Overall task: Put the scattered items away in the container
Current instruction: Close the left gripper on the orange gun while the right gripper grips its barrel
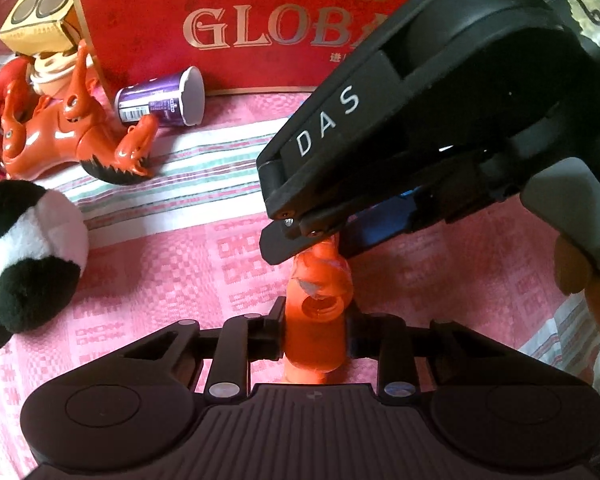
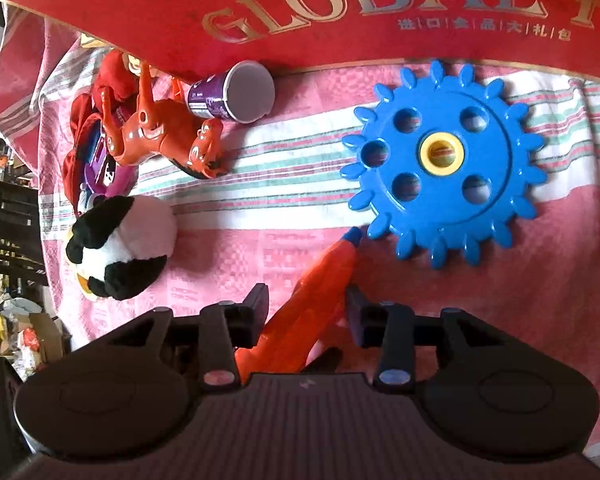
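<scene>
My left gripper (image 1: 314, 330) is shut on an orange plastic toy (image 1: 318, 316) with a blue tip, held above the pink cloth. My right gripper (image 1: 296, 232) comes in from the upper right of the left wrist view, its fingers around the toy's far end. In the right wrist view the same orange toy (image 2: 316, 292) lies slanted between my right gripper's (image 2: 308, 312) fingers; the jaws stand close around it. The red GLOBAL box (image 2: 340, 8) stands at the back. A blue gear wheel (image 2: 444, 164) lies flat on the cloth to the right.
An orange horse figure (image 1: 72, 128), a purple paper cup (image 1: 164, 98) on its side and a black-and-white plush ball (image 1: 24, 256) lie at the left. A small yellow carton (image 1: 40, 8) sits on red toys by the box (image 1: 228, 20). The cloth's left edge drops off.
</scene>
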The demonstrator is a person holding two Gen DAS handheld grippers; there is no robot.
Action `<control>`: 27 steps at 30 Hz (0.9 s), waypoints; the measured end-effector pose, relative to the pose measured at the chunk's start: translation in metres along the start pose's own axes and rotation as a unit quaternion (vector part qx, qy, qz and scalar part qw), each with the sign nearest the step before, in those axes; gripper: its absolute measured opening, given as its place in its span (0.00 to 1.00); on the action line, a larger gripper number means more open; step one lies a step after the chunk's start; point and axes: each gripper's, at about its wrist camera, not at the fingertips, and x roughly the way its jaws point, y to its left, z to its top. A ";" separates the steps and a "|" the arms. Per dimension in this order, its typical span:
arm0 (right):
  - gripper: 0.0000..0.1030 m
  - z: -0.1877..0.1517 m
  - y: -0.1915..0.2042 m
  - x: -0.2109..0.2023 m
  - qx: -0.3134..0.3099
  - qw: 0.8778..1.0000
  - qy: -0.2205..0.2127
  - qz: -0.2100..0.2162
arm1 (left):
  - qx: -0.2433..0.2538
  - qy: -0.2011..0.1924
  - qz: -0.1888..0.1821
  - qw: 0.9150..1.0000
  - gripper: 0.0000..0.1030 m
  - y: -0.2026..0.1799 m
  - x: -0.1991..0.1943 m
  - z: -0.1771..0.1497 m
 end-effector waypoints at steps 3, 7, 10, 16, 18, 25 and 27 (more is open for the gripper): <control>0.43 -0.002 0.004 0.000 -0.008 1.000 -0.008 -0.002 | -0.001 0.003 -0.003 1.000 0.26 0.003 0.000 0.002; 0.31 -0.002 0.007 -0.001 -0.013 1.000 -0.015 -0.004 | -0.007 0.009 0.004 1.000 0.37 0.009 0.000 0.003; 0.32 -0.003 0.007 -0.001 -0.007 1.000 -0.018 -0.002 | -0.015 0.012 -0.005 1.000 0.36 0.015 -0.002 0.003; 0.31 -0.005 0.017 -0.004 -0.029 0.999 -0.028 -0.011 | 0.003 -0.002 0.009 1.000 0.33 0.011 -0.006 0.005; 0.31 -0.004 0.017 -0.004 -0.027 0.999 -0.030 -0.011 | 0.003 -0.003 0.008 1.000 0.33 0.013 -0.007 0.006; 0.32 -0.005 0.015 -0.003 -0.016 0.999 -0.027 -0.015 | 0.010 0.006 0.009 1.000 0.32 0.014 -0.004 0.011; 0.32 -0.005 0.017 -0.004 -0.020 0.999 -0.030 -0.017 | 0.010 0.005 0.008 1.000 0.32 0.016 -0.004 0.014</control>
